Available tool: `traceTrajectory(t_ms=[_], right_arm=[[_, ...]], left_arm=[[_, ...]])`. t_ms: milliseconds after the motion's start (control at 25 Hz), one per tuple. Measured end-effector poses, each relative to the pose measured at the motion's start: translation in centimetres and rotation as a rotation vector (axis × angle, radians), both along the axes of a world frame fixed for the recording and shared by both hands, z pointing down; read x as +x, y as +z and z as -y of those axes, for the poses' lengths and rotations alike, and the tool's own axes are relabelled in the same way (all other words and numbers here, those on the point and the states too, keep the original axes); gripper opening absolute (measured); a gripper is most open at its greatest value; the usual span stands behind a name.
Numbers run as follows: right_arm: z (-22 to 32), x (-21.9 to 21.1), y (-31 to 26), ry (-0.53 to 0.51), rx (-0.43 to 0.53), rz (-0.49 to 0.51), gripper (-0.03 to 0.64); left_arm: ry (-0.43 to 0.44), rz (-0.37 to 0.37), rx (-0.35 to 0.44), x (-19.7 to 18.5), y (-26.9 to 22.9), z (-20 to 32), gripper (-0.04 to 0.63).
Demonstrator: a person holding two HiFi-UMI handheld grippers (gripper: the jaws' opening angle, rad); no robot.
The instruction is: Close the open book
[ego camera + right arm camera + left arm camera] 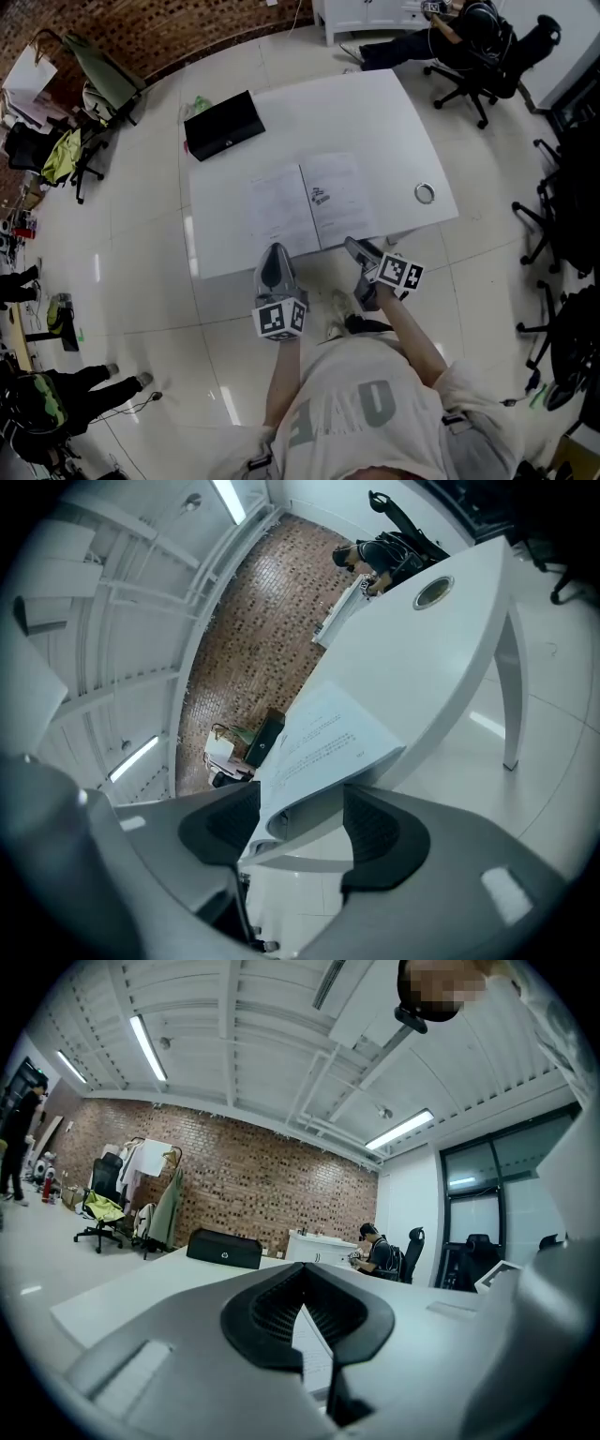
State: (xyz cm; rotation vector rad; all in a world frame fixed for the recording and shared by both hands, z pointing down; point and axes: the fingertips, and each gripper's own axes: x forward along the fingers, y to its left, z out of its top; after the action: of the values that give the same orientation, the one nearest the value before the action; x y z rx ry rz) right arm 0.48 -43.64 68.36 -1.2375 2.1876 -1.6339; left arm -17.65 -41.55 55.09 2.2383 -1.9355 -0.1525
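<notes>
An open book [305, 206] lies flat, white pages up, at the near edge of the white table [375, 122]. My left gripper [273, 255] points at the book's left page from just off the table edge, and its jaws are shut with nothing in them. In the left gripper view the closed pads [281, 1312] cover most of the book [314, 1354]. My right gripper [355, 249] sits at the book's near right corner, jaws open. In the right gripper view the book's edge [323, 738] and the table edge lie between the spread pads [380, 841], untouched.
A black case [223, 125] lies at the table's far left corner. A small metal ring [425, 193] rests near the right edge. Office chairs [478, 66] and a seated person [441, 33] are beyond the table; more chairs [562, 244] stand at the right.
</notes>
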Motion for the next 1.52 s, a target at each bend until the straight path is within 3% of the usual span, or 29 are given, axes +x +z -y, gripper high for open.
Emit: traceTrajectory(t_ms=[160, 360, 600, 640, 680, 800, 1080, 1200, 1320, 1400, 1520], right_arm=[[0.3, 0.3, -0.1, 0.026, 0.007, 0.020, 0.262], [0.5, 0.3, 0.0, 0.079, -0.033, 0.134, 0.261], [1.8, -0.3, 0.1, 0.133, -0.051, 0.241, 0.205], [2.0, -0.1, 0.0, 0.140, -0.047, 0.226, 0.176], [2.1, 0.0, 0.0, 0.142, -0.039, 0.203, 0.104], [2.1, -0.2, -1.0, 0.108, 0.023, 0.131, 0.057], [0.6, -5.1, -6.7, -0.183, 0.412, -0.331, 0.064], [-0.3, -8.3, -7.6, -0.311, 0.520, -0.430, 0.066], [-0.8, -10.9, -7.2, -0.410, 0.543, -0.437, 0.080], [-1.2, -12.9, -5.8, -0.486, 0.516, -0.432, 0.141], [-2.0, -16.0, -2.5, -0.631, 0.461, -0.469, 0.166]], left_arm=[[-0.004, -0.004, -0.028, 0.0, 0.8, -0.2, 0.011], [-0.001, -0.008, -0.028, -0.1, 0.9, -0.4, 0.011], [-0.004, -0.001, -0.022, -0.5, 0.5, -1.0, 0.011], [-0.008, 0.000, -0.022, -0.6, 0.5, -1.2, 0.011], [-0.012, 0.001, -0.023, -0.8, 0.5, -1.4, 0.011], [-0.034, 0.001, -0.026, -1.5, 0.7, -1.9, 0.011], [-0.075, -0.004, -0.019, -2.6, 0.3, -3.3, 0.011], [-0.105, -0.009, -0.015, -3.4, 0.2, -4.1, 0.011], [-0.147, -0.013, -0.015, -4.8, 0.3, -5.1, 0.011], [-0.179, -0.018, -0.017, -6.2, 0.4, -5.9, 0.011], [-0.230, -0.022, -0.021, -8.3, 0.4, -7.3, 0.011]])
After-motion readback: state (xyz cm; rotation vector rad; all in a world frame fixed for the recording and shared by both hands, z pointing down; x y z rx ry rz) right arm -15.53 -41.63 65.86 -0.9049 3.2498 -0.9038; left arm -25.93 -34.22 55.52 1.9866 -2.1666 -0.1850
